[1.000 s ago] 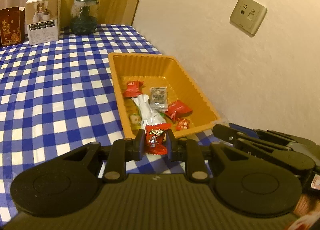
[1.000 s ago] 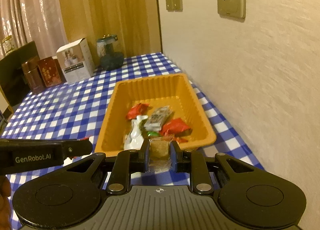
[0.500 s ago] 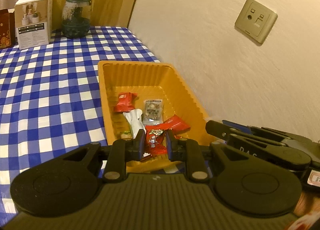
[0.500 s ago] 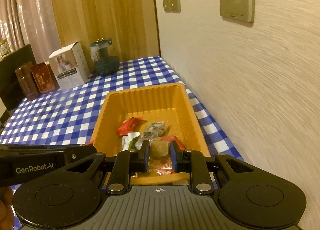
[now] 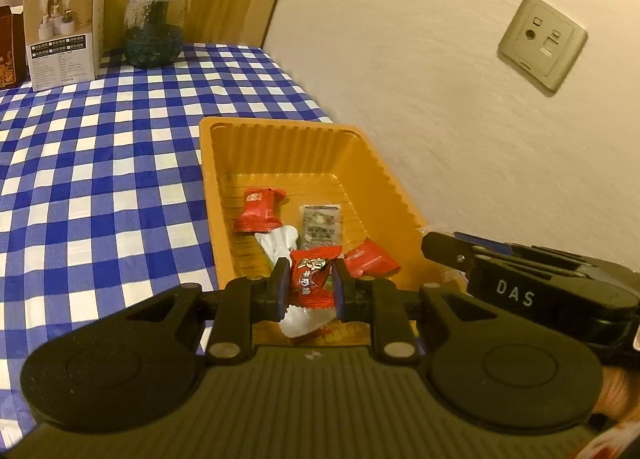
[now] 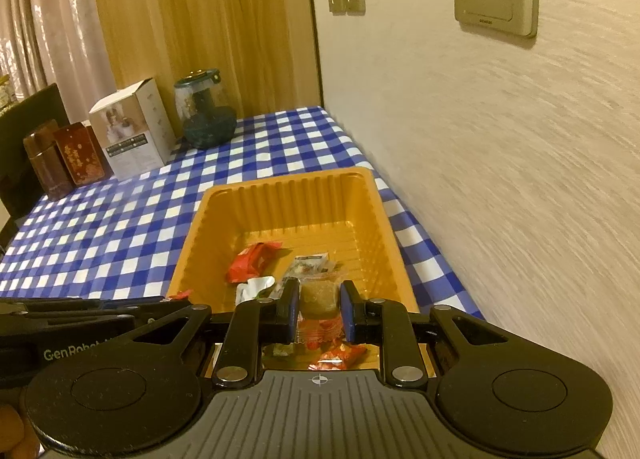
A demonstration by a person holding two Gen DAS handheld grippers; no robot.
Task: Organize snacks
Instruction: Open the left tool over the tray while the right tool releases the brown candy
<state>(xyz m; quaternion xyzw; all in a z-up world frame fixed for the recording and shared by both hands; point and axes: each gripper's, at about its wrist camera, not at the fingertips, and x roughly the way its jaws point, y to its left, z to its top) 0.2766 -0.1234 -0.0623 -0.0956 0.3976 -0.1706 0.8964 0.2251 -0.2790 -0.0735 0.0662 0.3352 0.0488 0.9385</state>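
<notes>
Left wrist view: our left gripper clamps a red snack packet over the orange tray. Right wrist view: our right gripper grasps a brown clear-wrapped snack above the tray's near end. Step: delivery; next, we judge, release both into it.

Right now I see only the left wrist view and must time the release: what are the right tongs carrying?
Observer: The right tongs are shut on a brown snack in a clear wrapper.
Operator: Is it over the tray?
Observer: In the right wrist view it appears to hang over the near end of the orange tray.
Operator: Anything underneath it?
Observer: A small red-wrapped snack lies on the tray floor just below those tongs.
</notes>
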